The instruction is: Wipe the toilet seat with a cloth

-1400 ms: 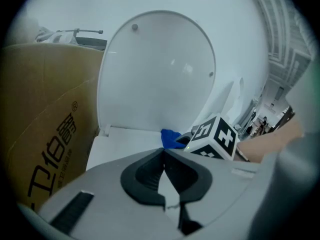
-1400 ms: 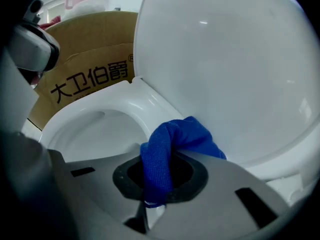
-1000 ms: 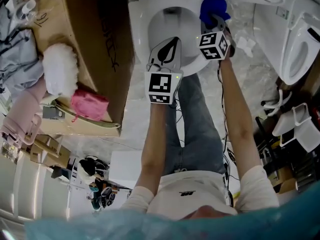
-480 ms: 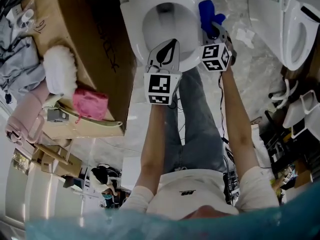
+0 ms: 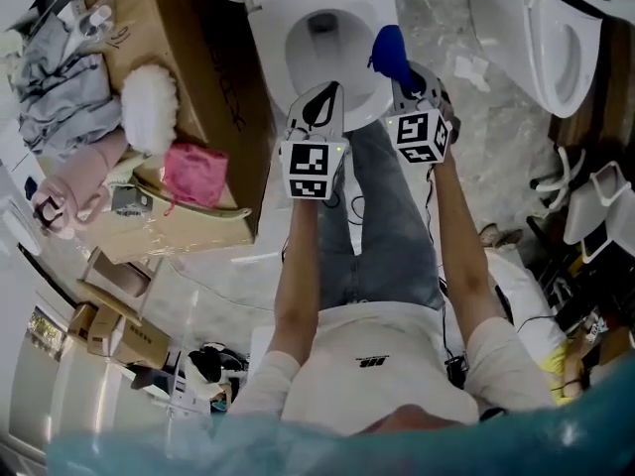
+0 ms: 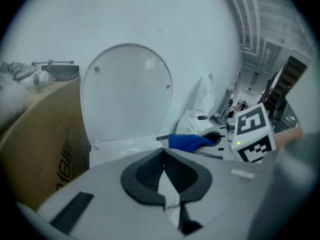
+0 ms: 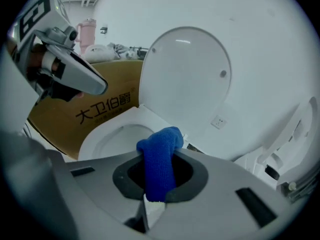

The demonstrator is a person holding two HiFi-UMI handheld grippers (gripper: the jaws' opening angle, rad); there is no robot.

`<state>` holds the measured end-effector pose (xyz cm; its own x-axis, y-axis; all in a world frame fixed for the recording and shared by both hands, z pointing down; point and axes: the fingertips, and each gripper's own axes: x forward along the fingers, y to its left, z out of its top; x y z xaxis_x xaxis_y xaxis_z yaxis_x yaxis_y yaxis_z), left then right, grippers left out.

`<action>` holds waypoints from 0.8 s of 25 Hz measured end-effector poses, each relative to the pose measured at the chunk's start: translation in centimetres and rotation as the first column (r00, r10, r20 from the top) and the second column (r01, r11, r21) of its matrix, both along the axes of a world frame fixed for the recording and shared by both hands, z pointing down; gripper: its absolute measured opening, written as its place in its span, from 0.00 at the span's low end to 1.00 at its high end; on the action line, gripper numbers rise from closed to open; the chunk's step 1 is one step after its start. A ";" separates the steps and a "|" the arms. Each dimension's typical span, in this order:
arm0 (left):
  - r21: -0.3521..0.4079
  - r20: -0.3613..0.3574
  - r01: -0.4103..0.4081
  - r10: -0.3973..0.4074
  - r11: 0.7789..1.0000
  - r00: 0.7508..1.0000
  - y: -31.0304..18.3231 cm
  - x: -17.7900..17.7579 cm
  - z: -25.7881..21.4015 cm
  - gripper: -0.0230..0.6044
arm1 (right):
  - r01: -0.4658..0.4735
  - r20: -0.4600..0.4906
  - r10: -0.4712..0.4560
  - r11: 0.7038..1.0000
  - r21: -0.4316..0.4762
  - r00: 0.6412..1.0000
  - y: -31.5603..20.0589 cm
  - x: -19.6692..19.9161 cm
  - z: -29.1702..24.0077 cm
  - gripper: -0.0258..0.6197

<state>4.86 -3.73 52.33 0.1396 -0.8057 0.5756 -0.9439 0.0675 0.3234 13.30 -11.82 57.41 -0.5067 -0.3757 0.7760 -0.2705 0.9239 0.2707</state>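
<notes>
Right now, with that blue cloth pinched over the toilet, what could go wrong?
The blue cloth sits bunched in the right gripper; dragging along the toilet seat might pull it loose into the bowl. The shut left gripper hangs close beside, so a wide sweep may knock it.

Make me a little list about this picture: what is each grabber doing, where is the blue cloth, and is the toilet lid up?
left gripper: shut, nothing between its jaws
right gripper: shut on the blue cloth
blue cloth: sticks out of the right gripper's jaws, by the seat rim on that gripper's side
toilet seat: white, down
lid: up
cardboard box: beside the toilet
cloth touching seat: cannot tell
</notes>
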 end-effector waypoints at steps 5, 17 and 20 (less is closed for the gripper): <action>0.033 0.002 -0.010 0.010 0.999 1.000 1.3 0.0 -6.8 0.05 | -0.028 0.075 0.027 1.000 0.009 0.997 2.4 0.1 -8.3 0.07; 0.137 0.069 -0.090 0.081 0.987 0.994 4.0 0.1 -22.7 0.05 | -0.048 0.257 0.044 0.999 0.008 0.965 6.9 0.3 -26.8 0.07; 0.149 0.087 -0.106 0.094 0.983 0.992 5.3 0.2 -25.8 0.05 | -0.040 0.306 0.043 0.999 -0.017 0.951 8.6 0.6 -30.4 0.07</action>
<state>5.10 1.59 26.56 0.1828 -0.8693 0.4592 -0.9665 -0.0733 0.2460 13.86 -3.27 27.05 -0.7048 -0.3947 0.5895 -0.3775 0.9122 0.1594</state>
